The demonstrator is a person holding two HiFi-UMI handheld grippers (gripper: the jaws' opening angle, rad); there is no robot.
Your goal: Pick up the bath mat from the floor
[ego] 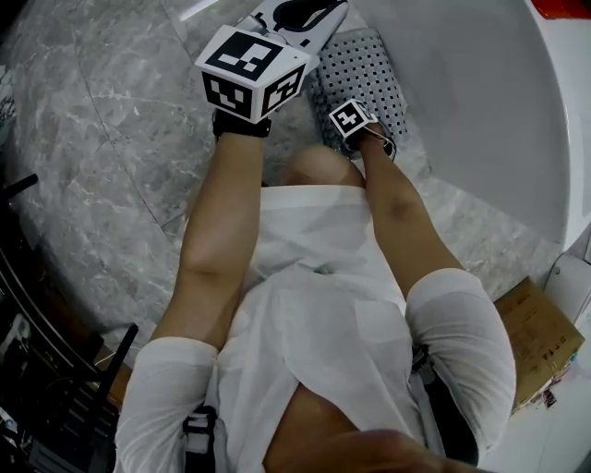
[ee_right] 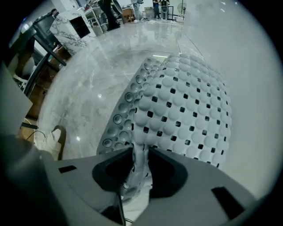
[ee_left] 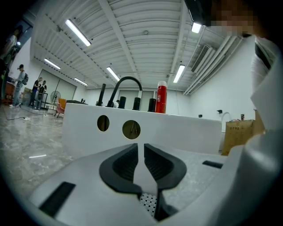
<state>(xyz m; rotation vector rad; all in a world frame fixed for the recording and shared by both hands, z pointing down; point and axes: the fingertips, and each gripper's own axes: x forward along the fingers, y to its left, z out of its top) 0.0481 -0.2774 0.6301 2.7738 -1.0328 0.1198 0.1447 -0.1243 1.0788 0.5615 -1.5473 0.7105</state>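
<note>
The bath mat [ego: 369, 66] is pale grey, bubbled and full of small holes; it lies on the marble floor against the white bathtub [ego: 480, 102]. My right gripper [ego: 356, 118] is low at the mat's near edge. In the right gripper view the mat [ee_right: 185, 106] has its edge folded up between the jaws, and the right gripper [ee_right: 140, 161] is shut on that edge. My left gripper [ego: 309, 11] is held higher, to the left of the mat. The left gripper [ee_left: 140, 161] is shut with nothing in it and faces the tub's side [ee_left: 177, 128].
A black faucet [ee_left: 126, 84] and a red bottle [ee_left: 161, 97] stand on the tub's rim. A cardboard box [ego: 536, 337] sits on the floor at the right. Dark stands and cables [ego: 37, 369] crowd the left. The person's knee [ego: 319, 166] is near the mat.
</note>
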